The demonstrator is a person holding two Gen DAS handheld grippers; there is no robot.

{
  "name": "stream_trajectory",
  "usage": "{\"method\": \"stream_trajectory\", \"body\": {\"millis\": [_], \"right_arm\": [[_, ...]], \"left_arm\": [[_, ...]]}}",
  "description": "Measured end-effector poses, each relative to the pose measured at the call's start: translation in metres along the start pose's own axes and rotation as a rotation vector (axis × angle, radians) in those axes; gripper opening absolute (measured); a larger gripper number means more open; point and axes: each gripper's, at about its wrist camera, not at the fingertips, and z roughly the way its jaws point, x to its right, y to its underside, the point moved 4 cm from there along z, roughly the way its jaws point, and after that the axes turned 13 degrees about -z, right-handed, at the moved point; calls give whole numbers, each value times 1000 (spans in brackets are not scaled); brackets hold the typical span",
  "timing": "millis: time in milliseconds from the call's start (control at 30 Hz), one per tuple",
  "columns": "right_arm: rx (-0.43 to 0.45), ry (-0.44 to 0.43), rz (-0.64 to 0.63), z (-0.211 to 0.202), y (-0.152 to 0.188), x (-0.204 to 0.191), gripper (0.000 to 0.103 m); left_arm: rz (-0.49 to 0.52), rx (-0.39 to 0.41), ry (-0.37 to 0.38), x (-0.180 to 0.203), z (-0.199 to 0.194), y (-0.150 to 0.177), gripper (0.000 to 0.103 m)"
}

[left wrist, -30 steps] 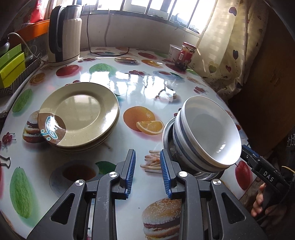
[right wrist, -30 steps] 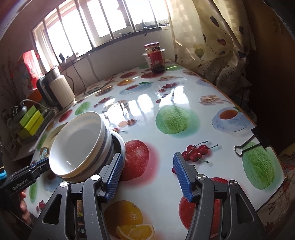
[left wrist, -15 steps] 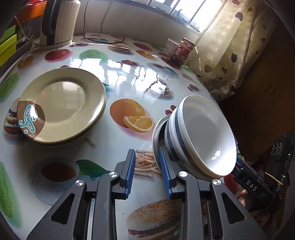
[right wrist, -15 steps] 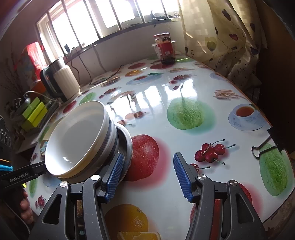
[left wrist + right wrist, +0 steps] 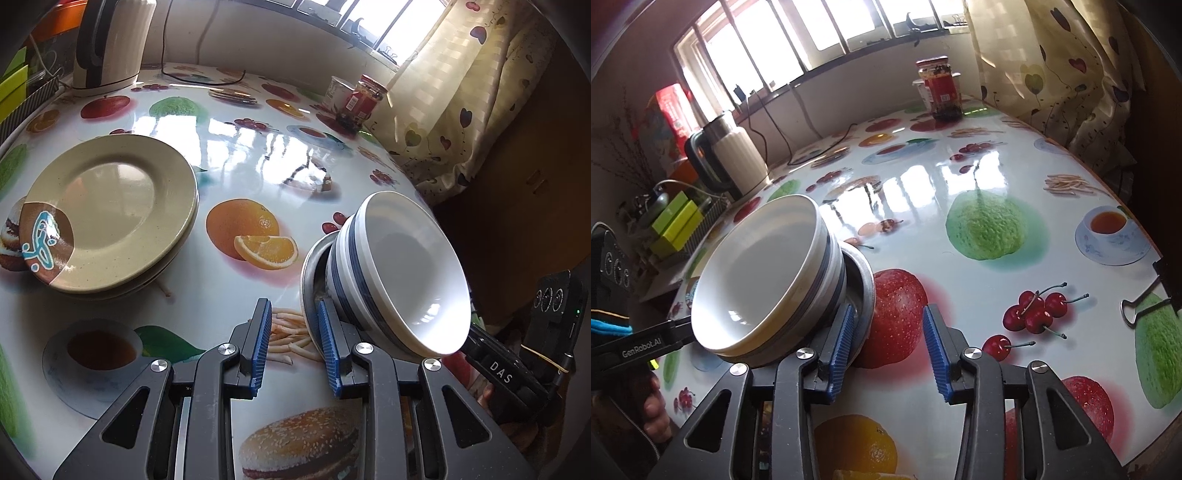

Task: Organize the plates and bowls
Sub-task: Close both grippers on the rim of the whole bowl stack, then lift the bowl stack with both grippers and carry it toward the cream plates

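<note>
A stack of beige plates lies on the fruit-print table at the left. To the right, white blue-striped bowls sit nested in a metal bowl, and the stack leans toward the near edge. My left gripper is closing slightly; the metal rim stands just inside its right finger, with a clear gap to the other pad. My right gripper is closing too, with the metal rim just inside its left finger and not pinched. Each gripper shows in the other's view, low beside the stack.
A cream kettle with its cord stands at the back left. A red-lidded jar and a cup are at the back by the curtain. Green boxes fill a rack. A binder clip grips the table's right edge.
The right gripper's jaws have narrowed markedly. Both views have tipped a little, and the bowl stack looks somewhat larger and nearer. The plates have not moved.
</note>
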Motion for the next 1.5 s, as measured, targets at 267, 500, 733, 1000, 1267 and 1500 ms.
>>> {"method": "stream_trajectory", "body": {"millis": [267, 500, 733, 1000, 1267, 1500], "right_arm": [[11, -37, 26, -5, 1, 7, 12], [17, -59, 52, -5, 1, 11, 12], [21, -113, 75, -6, 3, 15, 13], [32, -116, 74, -6, 3, 16, 12], [36, -107, 64, -6, 4, 16, 12], [45, -107, 78, -6, 5, 16, 13]], "left_arm": [[-21, -23, 54, 2, 8, -2, 27], [-69, -42, 91, -2, 12, -3, 27], [-72, -47, 101, 0, 16, -2, 25], [-54, -49, 131, 4, 15, -1, 15], [-53, -52, 154, 3, 17, -1, 11], [-90, -63, 183, 0, 19, -2, 11]]}}
